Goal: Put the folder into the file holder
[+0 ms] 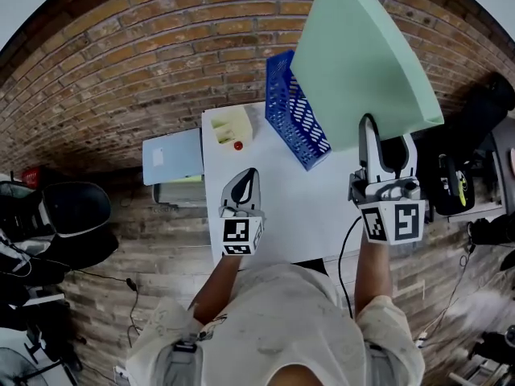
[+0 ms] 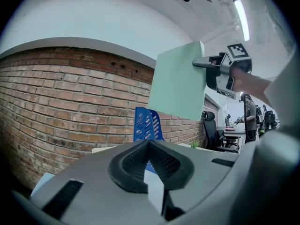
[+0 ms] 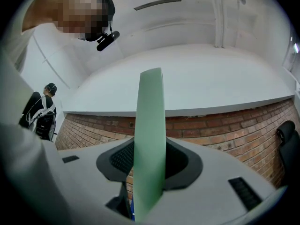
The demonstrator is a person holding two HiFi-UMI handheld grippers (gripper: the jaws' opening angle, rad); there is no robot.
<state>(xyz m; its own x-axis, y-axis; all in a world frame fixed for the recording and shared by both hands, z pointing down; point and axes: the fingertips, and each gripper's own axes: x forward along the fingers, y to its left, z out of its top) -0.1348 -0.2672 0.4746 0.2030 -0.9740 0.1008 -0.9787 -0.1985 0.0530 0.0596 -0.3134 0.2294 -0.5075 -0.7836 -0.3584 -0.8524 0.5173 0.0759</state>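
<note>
- With my right gripper (image 3: 150, 172) I am pinching the pale green folder (image 3: 150, 139). The right gripper view is showing it edge-on, upright, with both pads pressing on it.
- The head view is showing the same folder as a broad sheet held up in the air, over the right side of the white table (image 1: 282, 207) and just beside the blue file holder (image 1: 294, 123), not in it.
- My left gripper (image 2: 149, 144) is hovering over the table with its tips meeting and nothing between them. Its own view is catching the folder's flat face above the holder.
- Only the head view is taking in a yellowish box (image 1: 231, 125), a small red thing (image 1: 238, 145) and a light blue machine (image 1: 170, 158) off the table's left edge.
- The folder is covering the holder's far right corner, and a brick wall (image 1: 121, 71) is standing behind it all.
</note>
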